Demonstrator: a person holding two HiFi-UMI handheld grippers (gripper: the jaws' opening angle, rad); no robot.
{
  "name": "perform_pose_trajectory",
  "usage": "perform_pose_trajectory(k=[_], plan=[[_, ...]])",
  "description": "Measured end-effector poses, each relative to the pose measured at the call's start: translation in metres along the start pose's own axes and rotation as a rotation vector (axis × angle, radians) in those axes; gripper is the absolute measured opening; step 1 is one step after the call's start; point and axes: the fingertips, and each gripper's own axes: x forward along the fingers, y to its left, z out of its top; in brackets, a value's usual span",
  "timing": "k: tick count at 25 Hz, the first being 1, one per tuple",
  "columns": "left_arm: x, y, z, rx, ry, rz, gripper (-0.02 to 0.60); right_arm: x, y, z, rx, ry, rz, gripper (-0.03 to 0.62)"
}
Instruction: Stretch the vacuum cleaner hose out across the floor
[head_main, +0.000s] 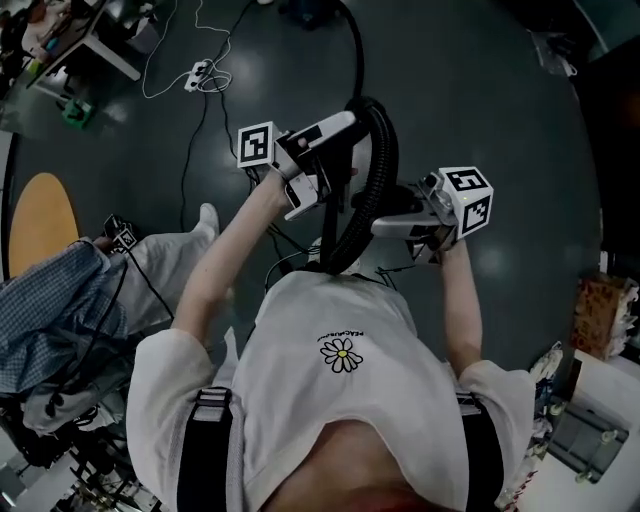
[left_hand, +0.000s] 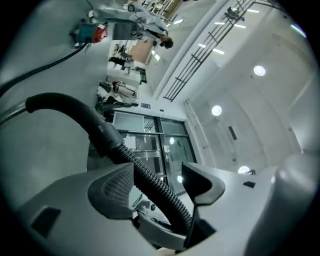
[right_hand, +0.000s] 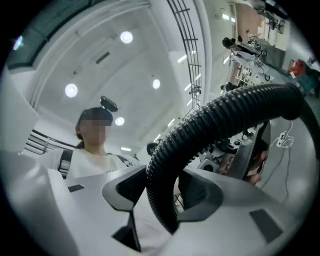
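Note:
The black ribbed vacuum hose (head_main: 385, 160) arches up from the vacuum body by my legs and runs into a smooth black tube (head_main: 355, 50) that leads away over the dark floor. My left gripper (head_main: 335, 150) straddles the hose near its top. In the left gripper view the hose (left_hand: 145, 172) passes between the wide jaws of the left gripper (left_hand: 157, 187) with a gap beside it, so that gripper is open. My right gripper (head_main: 385, 222) holds the lower stretch. In the right gripper view both pads of the right gripper (right_hand: 162, 192) lie against the hose (right_hand: 220, 117).
A power strip with white and black cables (head_main: 200, 75) lies on the floor ahead. An orange round surface (head_main: 40, 225) and a seated person in a checked shirt (head_main: 50, 310) are at the left. Boxes (head_main: 605, 315) stand at the right edge.

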Motion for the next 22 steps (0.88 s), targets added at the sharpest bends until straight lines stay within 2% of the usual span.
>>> perform_pose_trajectory(k=[3, 5, 7, 9, 11, 13, 17, 20, 22], plan=[[-0.002, 0.021, -0.024, -0.102, 0.091, 0.042, 0.284, 0.008, -0.002, -0.02, -0.05, 0.089, -0.061, 0.212], [-0.006, 0.029, -0.037, -0.129, 0.15, 0.086, 0.284, 0.008, -0.003, -0.018, -0.068, 0.059, -0.074, 0.21], [-0.015, 0.039, -0.044, -0.129, 0.21, 0.15, 0.284, 0.005, 0.002, -0.012, -0.067, 0.006, -0.04, 0.21], [-0.018, 0.047, -0.05, -0.138, 0.278, 0.187, 0.282, 0.007, 0.015, -0.014, -0.073, 0.013, 0.023, 0.21], [-0.013, 0.042, -0.056, -0.165, 0.328, 0.152, 0.284, 0.015, 0.026, -0.023, -0.104, 0.08, 0.065, 0.21], [-0.006, 0.032, -0.058, -0.192, 0.334, 0.088, 0.284, 0.024, 0.032, -0.032, -0.137, 0.149, 0.077, 0.209], [0.007, 0.026, -0.064, -0.238, 0.318, 0.038, 0.284, 0.032, 0.028, -0.056, -0.181, 0.368, 0.002, 0.204], [0.023, 0.036, -0.079, -0.261, 0.402, 0.031, 0.284, 0.032, 0.022, -0.078, -0.154, 0.525, -0.028, 0.196], [0.039, 0.033, -0.094, -0.301, 0.445, -0.039, 0.284, 0.033, 0.016, -0.092, -0.117, 0.579, -0.03, 0.193]])
